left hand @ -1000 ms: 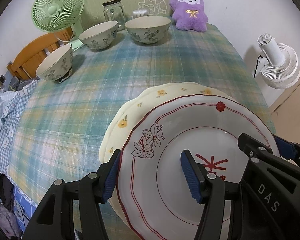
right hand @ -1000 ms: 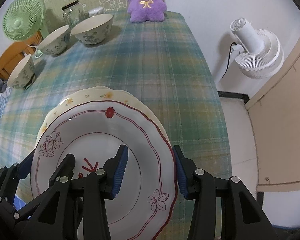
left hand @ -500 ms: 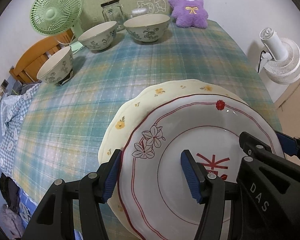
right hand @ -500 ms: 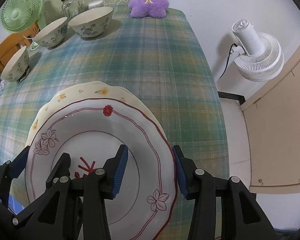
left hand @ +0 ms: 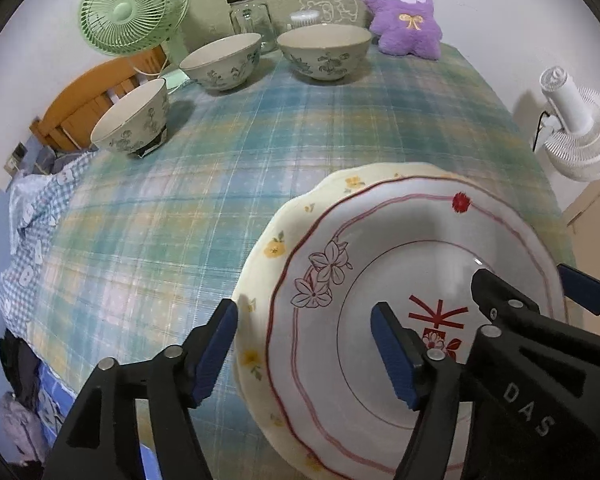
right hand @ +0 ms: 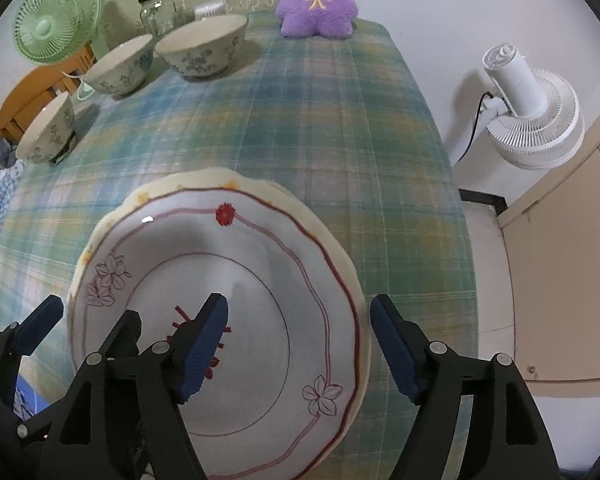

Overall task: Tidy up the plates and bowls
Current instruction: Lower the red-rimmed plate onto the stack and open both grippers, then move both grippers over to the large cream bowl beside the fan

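Observation:
A white plate (left hand: 380, 248) with a red rim line and flower drawings lies on a cream plate (left hand: 276, 240) with yellow flowers, on the plaid tablecloth (left hand: 220, 184). My left gripper (left hand: 304, 332) straddles the stack's left rim. Its jaws are opening and neither pad presses the plates. My right gripper (right hand: 298, 320) straddles the right rim of the white plate (right hand: 260, 264). Its jaws are also opening, clear of the rim. Three flower-patterned bowls (left hand: 134, 120) (left hand: 222, 62) (left hand: 324, 52) stand apart along the far left of the table.
At the back stand a green fan (left hand: 134, 4), a glass jar (left hand: 250, 14) and a purple plush toy (left hand: 406, 12). A white fan (right hand: 532, 120) sits on the floor beyond the table's right edge. A wooden chair (left hand: 84, 100) and checked cloth (left hand: 32, 220) lie left.
Both grippers' jaws have spread much wider around the plate rims. The pads that were close against the white plate now stand off it. The hands have hardly moved.

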Tool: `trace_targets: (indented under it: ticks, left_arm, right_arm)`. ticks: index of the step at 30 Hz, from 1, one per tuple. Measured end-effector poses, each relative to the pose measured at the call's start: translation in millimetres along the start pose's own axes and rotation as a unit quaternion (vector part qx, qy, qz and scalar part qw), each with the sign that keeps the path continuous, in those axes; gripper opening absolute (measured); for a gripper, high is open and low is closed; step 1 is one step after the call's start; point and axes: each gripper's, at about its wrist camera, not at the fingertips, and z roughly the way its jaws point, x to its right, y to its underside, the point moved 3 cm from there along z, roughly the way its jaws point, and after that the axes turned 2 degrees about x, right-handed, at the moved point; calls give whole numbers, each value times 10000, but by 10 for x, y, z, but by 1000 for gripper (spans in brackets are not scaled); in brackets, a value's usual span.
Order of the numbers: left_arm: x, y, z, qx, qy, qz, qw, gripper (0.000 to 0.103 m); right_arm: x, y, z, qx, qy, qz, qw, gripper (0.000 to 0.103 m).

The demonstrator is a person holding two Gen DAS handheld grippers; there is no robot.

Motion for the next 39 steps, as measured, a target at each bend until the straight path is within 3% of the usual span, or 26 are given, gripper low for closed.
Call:
trace_targets:
  ticks: [6,15,33,39]
  left_arm:
    - [-84,-139,-289,336,164,18,9993,84]
    - [-407,-405,-538,662,375,-27,9971,87]
    - [-1514,-1032,-461,1002,754,362,9914,87]
    - [-1855,-1234,-305,1097,631,359,9913,85]
  right_arm:
    - [29,-122,-305,212,-160,228,9994,77]
    - [-237,-343,-680,593,-168,172,9979,77]
    - [-1397,-900,-956,1122,238,734,9907,76]
    - [-1793,-1110,-896,1205,278,736,9896,76]
